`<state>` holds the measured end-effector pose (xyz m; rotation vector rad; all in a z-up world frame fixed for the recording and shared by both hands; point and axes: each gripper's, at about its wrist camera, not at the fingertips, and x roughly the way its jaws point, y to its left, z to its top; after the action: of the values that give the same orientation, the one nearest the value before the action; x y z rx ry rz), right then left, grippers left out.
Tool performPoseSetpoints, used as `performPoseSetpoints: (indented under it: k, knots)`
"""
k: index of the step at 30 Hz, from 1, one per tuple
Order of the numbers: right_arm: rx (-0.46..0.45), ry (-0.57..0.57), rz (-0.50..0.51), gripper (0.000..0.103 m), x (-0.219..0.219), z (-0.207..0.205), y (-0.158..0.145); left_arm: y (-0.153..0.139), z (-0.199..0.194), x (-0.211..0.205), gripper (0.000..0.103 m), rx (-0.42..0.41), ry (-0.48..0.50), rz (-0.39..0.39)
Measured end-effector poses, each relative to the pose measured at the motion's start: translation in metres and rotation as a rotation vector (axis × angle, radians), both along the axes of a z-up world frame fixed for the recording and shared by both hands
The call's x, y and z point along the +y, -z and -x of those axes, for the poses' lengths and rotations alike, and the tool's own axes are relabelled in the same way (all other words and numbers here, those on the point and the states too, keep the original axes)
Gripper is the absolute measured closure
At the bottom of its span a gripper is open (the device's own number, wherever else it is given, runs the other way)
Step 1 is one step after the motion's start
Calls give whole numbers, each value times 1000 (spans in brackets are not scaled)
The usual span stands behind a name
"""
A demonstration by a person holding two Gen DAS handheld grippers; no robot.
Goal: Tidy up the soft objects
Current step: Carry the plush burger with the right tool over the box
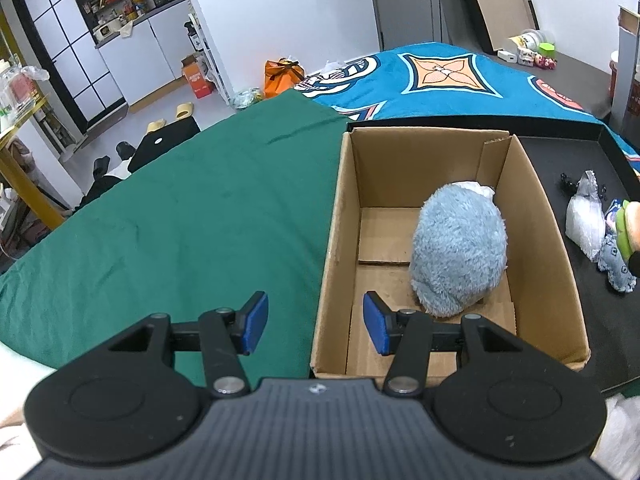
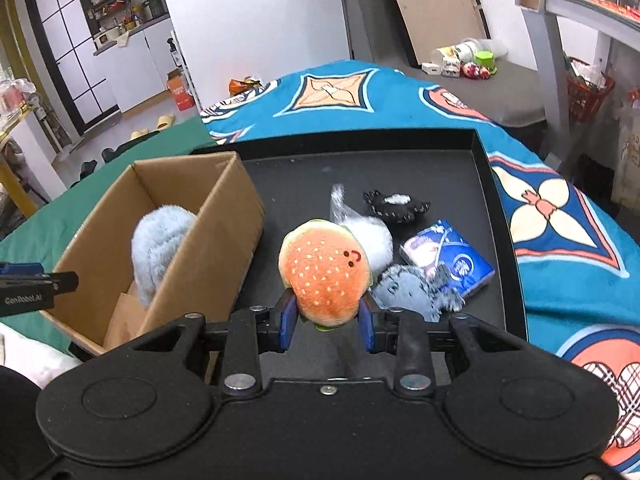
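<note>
A black tray (image 2: 496, 200) holds a box (image 2: 224, 216) containing a blue plush (image 1: 460, 248). Above the tray, the right claw (image 2: 326, 322) is clenched on a burger toy (image 2: 326, 272). The left claw (image 1: 316, 322) is released, over the box's rim.

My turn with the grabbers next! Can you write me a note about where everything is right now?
Right gripper: shut on the burger plush, held above the black tray.
Left gripper: open, holding nothing, over the near left edge of the cardboard box.
Done: the fluffy blue plush is in the box.
Left: put the burger in the box. Still on the tray: a clear plastic bag, black plush, grey-blue fabric toy and blue tissue pack.
</note>
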<state>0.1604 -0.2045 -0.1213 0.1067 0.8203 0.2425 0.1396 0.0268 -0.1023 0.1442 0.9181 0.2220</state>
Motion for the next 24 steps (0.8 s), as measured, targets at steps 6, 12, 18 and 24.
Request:
performPoseSetpoints:
  k: [6,12,18,24]
  knots:
    - [-26,-20,-3,71,10,-4,-13,0,-1,9,52,3,-27,45]
    - [-51,-50,6,71,25,-10,-25,0,0,14,52,-10,-33,73]
    - [-72,-79,22,71,42,-14,-35,-1,2,20,52,-19,-30,111]
    - [-85,-130,48,71,66,-16,-43,-1,2,30,56,-28,-45,175]
